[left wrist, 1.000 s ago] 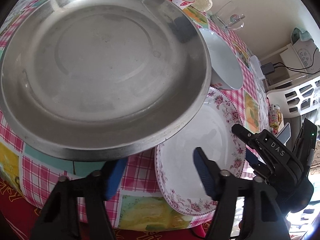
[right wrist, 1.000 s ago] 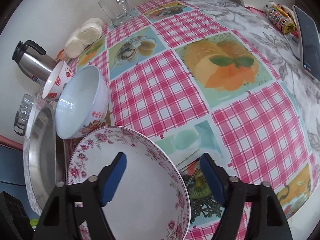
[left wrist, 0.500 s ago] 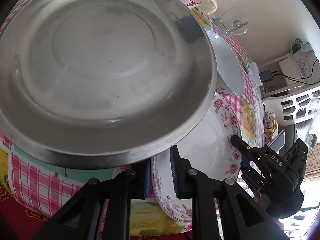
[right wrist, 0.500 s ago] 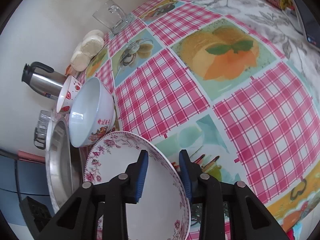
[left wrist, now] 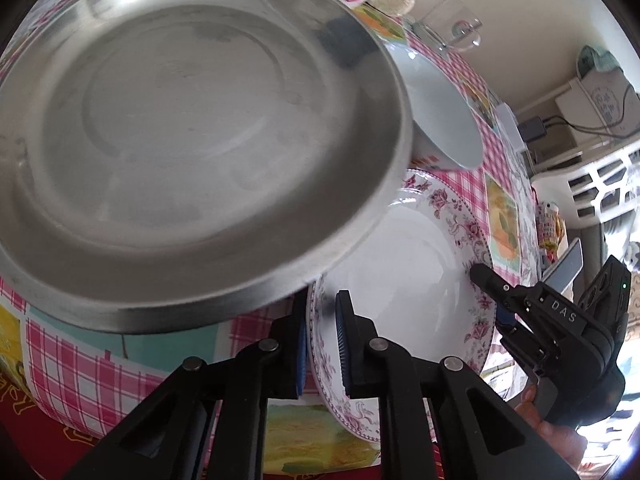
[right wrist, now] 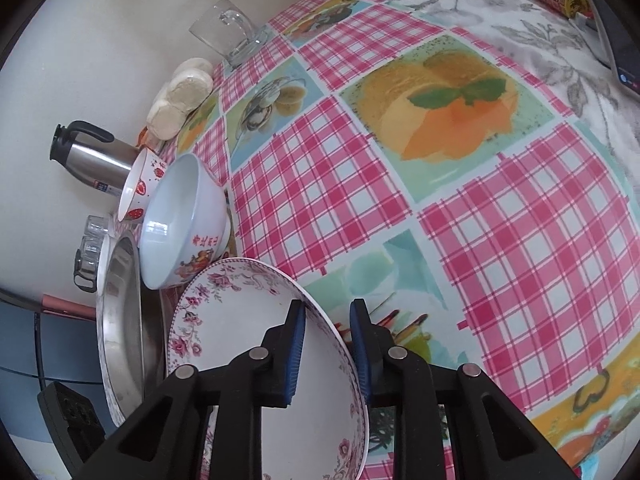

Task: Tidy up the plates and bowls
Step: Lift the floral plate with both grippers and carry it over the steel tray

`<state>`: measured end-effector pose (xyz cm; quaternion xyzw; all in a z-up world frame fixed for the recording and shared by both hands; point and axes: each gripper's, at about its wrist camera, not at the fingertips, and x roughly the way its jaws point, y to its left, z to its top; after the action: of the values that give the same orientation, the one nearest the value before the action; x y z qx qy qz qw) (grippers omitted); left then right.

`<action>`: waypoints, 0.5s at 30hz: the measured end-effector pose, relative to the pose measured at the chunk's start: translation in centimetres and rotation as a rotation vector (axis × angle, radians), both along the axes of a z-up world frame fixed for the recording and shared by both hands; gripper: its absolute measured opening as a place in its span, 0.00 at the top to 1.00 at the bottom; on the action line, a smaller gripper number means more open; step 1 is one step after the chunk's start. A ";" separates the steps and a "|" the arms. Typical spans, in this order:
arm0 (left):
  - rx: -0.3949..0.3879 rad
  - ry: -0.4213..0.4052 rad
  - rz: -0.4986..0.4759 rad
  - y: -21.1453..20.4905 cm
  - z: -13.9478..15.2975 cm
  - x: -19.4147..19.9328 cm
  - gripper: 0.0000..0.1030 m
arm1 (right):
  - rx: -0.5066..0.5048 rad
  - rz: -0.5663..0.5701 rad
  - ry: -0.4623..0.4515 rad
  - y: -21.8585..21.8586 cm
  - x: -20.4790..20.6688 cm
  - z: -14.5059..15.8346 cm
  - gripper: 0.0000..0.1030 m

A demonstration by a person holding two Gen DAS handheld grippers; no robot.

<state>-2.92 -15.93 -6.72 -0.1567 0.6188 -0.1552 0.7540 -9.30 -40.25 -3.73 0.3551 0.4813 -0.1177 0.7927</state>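
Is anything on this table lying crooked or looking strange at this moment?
Yes. The steel plate overlaps the rim of the floral plate instead of lying flat beside it. Both the left gripper and right gripper pinch the floral plate's rim.

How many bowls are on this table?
2: a white bowl with fruit print, tipped beside the floral plate, and a strawberry-patterned bowl behind it by the steel flask. Others may be hidden.

Steel tray (left wrist: 192,128) brushed matt; floral plate (right wrist: 256,344) glossy ceramic
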 end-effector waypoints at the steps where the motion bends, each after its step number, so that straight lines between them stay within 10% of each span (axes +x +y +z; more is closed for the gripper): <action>1: -0.003 -0.001 -0.013 -0.4 0.0 0.0 0.87 | 0.004 -0.006 -0.002 -0.2 -0.2 0.0 0.76; 15: -0.010 -0.080 -0.134 -3.3 1.7 0.0 0.87 | 0.027 -0.099 -0.016 -3.3 -2.8 0.0 0.75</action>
<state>-2.93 -19.21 -5.01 -0.1121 0.5964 -0.2146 0.7653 -12.11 -43.60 -3.68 0.3902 0.4585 -0.1475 0.7847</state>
